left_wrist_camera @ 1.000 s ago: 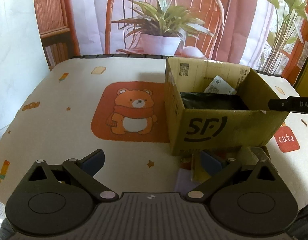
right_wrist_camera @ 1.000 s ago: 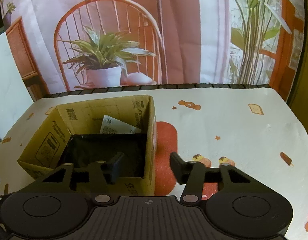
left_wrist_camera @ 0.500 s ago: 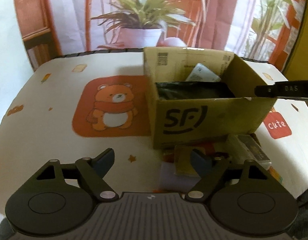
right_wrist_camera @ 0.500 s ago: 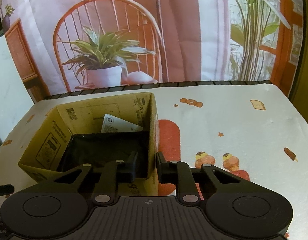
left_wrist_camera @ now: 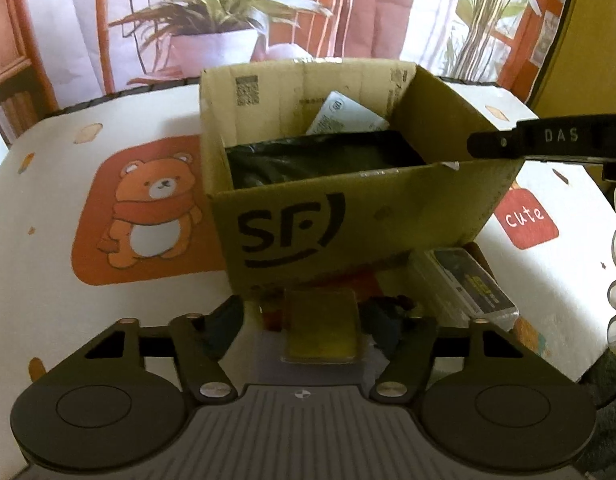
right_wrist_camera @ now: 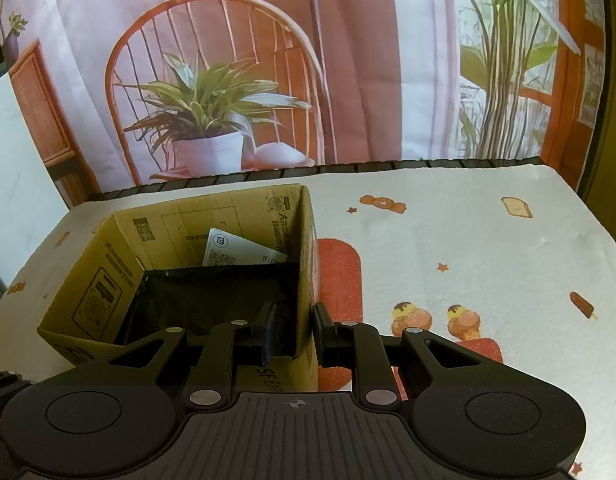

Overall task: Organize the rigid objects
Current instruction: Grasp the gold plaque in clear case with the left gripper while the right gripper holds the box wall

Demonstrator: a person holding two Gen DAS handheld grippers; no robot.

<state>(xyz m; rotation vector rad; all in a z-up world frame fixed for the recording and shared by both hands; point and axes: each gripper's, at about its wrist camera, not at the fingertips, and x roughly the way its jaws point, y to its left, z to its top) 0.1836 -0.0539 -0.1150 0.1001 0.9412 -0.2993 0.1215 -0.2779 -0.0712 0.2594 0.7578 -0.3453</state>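
Right gripper (right_wrist_camera: 295, 330) pinches the right wall of the cardboard box (left_wrist_camera: 388, 216), one pad inside, one outside, steadying it near the table's (right_wrist_camera: 448, 240) middle. Left gripper (left_wrist_camera: 312, 322), jaws just closing w/ a yellow flat pack (left_wrist_camera: 320, 326) between them, pads not yet touching, hangs over the pile by the near table edge, just in front of the box. A clear-cased item (left_wrist_camera: 464, 284) lies beside it. Best bet: centre the pads on the pack's two side edges, squeeze squarely, lift straight before swinging over the box rim; keep the box held so it can't slide.
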